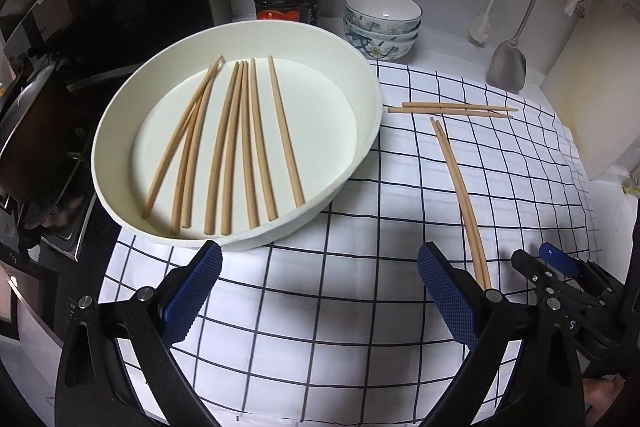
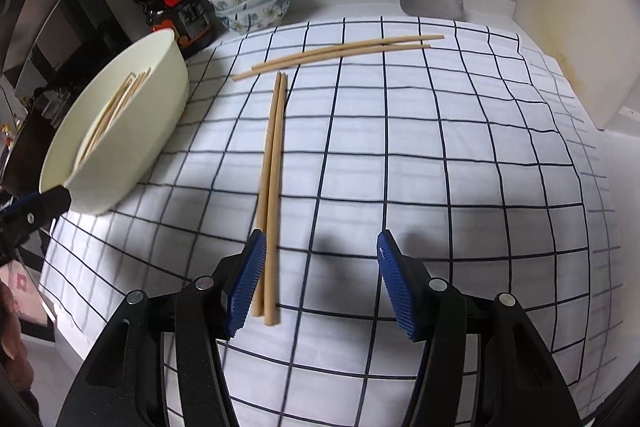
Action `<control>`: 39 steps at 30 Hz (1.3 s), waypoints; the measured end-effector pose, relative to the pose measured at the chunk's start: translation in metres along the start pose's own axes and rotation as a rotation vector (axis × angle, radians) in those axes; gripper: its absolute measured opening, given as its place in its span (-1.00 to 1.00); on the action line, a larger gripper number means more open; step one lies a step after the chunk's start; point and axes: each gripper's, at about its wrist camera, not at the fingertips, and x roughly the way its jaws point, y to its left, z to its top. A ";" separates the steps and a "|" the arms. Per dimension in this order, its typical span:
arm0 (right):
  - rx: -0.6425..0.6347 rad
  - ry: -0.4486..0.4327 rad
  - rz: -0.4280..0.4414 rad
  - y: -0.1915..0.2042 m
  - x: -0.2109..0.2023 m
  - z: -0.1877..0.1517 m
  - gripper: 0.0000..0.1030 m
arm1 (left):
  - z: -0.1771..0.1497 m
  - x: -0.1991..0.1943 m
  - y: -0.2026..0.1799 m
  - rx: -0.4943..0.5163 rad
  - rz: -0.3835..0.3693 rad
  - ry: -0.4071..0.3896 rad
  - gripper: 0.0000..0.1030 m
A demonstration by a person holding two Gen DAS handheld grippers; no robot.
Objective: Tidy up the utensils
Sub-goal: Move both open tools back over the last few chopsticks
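Both wrist cameras look steeply down, close over the checked cloth (image 2: 400,147), the left facing the white basin (image 1: 352,75), both sharing the loose chopsticks (image 2: 274,163).

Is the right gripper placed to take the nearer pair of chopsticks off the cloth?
Probably yes. The right gripper is open, and the near pair of chopsticks already lies between its jaws, close to the left pad, with only checked cloth around.
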 end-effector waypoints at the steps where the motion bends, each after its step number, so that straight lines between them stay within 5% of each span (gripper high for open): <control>1: -0.010 0.007 -0.007 0.000 0.003 -0.002 0.07 | -0.002 0.001 -0.002 -0.001 -0.001 -0.001 0.87; 17: -0.091 0.044 -0.012 0.011 0.026 -0.010 0.07 | -0.016 0.013 -0.008 0.005 0.016 0.033 0.87; 39: -0.259 -0.029 -0.097 0.015 0.026 -0.013 0.07 | -0.013 0.019 -0.040 0.040 -0.014 0.038 0.87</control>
